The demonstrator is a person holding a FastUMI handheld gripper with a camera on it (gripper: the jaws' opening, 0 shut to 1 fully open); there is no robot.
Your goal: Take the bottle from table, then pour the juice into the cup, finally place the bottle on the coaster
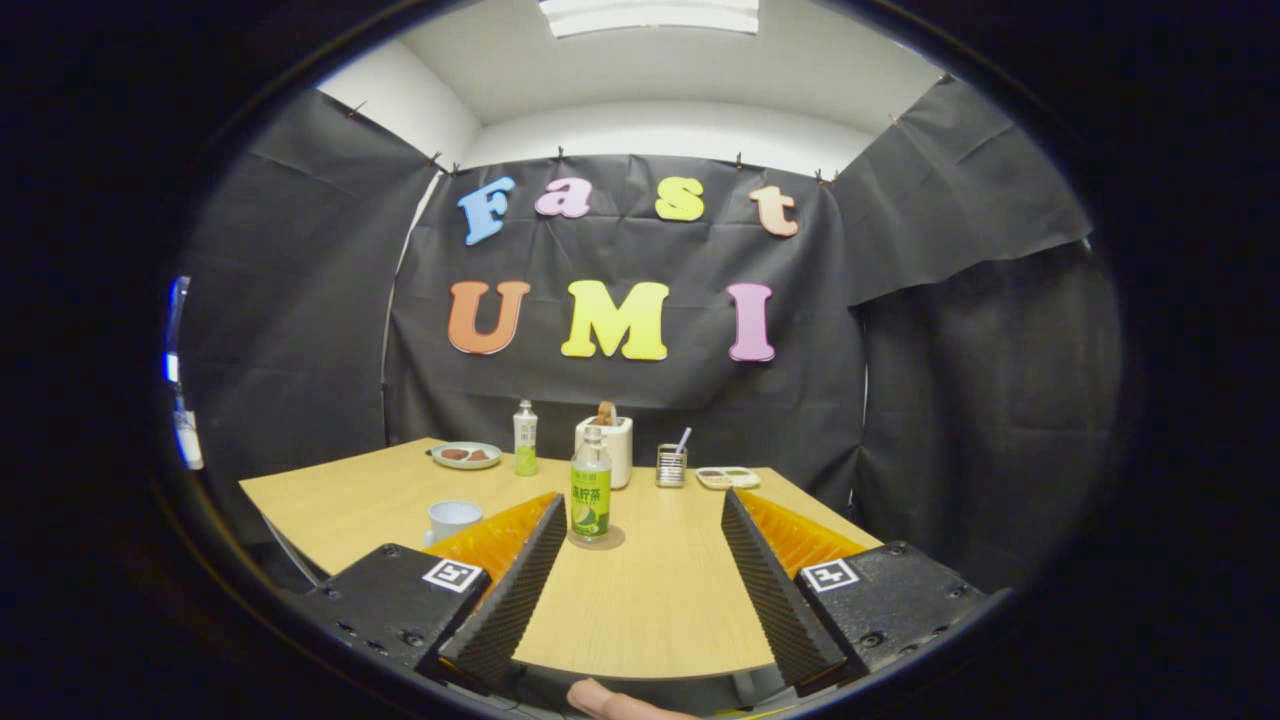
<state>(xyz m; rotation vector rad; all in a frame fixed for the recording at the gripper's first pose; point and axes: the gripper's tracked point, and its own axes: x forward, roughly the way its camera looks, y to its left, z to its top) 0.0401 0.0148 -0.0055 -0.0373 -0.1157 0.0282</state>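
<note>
A clear bottle with a green label and pale cap stands upright on a round brown coaster on the wooden table. It is just ahead of my left fingertip, slightly inside the gap between the fingers. A white cup sits to the left, partly hidden behind the left finger. My gripper is open wide, with nothing between its fingers, and touches neither bottle nor cup.
Near the table's far edge stand a second smaller bottle, a white container, a metal holder, a plate with food and a flat tray. A hand shows below the fingers.
</note>
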